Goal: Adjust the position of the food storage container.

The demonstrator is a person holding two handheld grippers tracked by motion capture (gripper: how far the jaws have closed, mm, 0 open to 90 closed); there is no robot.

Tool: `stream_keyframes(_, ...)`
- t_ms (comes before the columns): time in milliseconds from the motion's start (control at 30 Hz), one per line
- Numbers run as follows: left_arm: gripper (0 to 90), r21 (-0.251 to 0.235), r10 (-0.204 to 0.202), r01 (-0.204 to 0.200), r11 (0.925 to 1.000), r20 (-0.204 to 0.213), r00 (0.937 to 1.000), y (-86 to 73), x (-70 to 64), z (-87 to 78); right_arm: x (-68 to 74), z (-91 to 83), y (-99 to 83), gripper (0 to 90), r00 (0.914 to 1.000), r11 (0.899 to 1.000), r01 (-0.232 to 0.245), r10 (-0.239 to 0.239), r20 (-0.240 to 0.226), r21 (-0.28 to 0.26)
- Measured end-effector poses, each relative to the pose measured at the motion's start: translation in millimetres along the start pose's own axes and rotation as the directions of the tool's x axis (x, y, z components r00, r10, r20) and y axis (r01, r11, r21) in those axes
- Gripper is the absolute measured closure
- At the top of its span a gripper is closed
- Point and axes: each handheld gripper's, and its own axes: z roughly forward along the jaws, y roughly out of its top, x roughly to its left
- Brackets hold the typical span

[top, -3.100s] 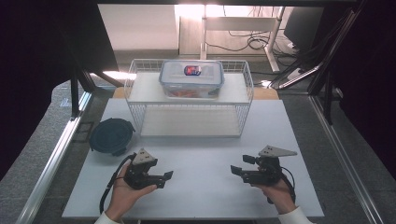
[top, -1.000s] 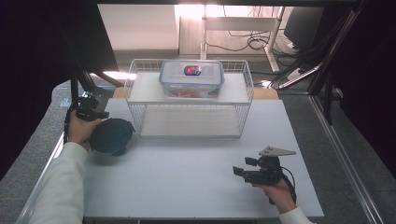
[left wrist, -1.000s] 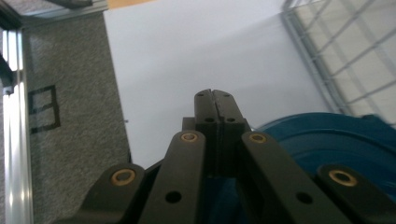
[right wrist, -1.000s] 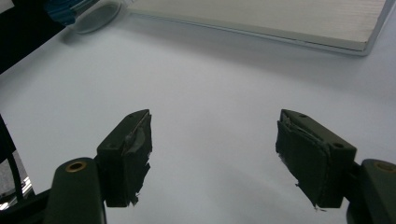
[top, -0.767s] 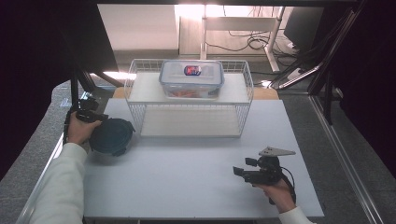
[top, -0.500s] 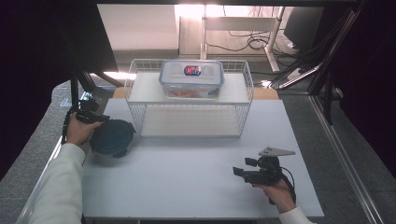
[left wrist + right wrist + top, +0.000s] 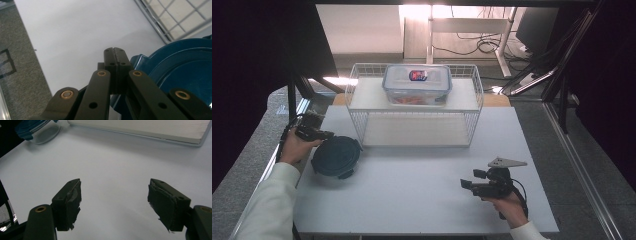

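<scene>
A round container with a dark blue lid (image 7: 336, 156) stands at the table's left. My left gripper (image 7: 326, 134) is right at its far-left rim. In the left gripper view the jaws of that gripper (image 7: 115, 50) are pressed together, with nothing visible between them, just beside a tab of the blue lid (image 7: 185, 67). My right gripper (image 7: 468, 179) rests low over the front right of the white table (image 7: 412, 190). Its jaws are wide open around bare tabletop (image 7: 117, 200). A clear rectangular box with a blue-rimmed lid (image 7: 417, 84) sits on top of the wire rack (image 7: 412, 117).
The white wire rack stands across the back middle of the table, with a white shelf board (image 7: 140, 130) under it. The round container (image 7: 37, 130) shows far off in the right gripper view. Grey floor (image 7: 17, 75) lies past the table's left edge.
My left gripper has gone from the table's front to its left edge, beside the round container, and over the last second has drifted slightly nearer. The right gripper has stayed put.
</scene>
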Motion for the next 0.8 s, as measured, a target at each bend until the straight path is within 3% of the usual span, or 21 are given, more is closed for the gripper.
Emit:
stream_keyframes(200,90.0,0.016,0.06,-0.06,0.998,0.033,0.9977,-2.0,-22.9,-1.2,2.7,0.5,0.5,26.7,1.0,1.0,0.006,-0.006,-0.006,0.005)
stream_keyframes(467,90.0,0.035,0.149,-0.152,0.9877,0.089,0.9849,-5.7,-61.0,-2.7,3.2,2.9,-0.7,26.7,0.9998,1.0,0.009,-0.009,-0.015,0.012)
stream_keyframes(600,90.0,0.025,0.165,-0.168,0.9855,0.102,0.9811,-7.3,-71.1,-2.2,5.4,2.1,-0.2,26.7,0.9998,1.0,0.01,-0.01,-0.018,0.014)
stream_keyframes(733,89.9,0.034,0.15,-0.154,0.9876,0.099,0.9838,-5.9,-72.1,-4.7,6.0,2.1,0.3,26.7,0.9998,1.0,0.014,-0.014,-0.016,0.008)
stream_keyframes(800,89.8,0.015,0.131,-0.133,0.991,0.104,0.986,-5.8,-71.7,-11.4,6.0,1.4,0.5,26.7,0.9998,1.0,0.015,-0.015,-0.016,0.005)
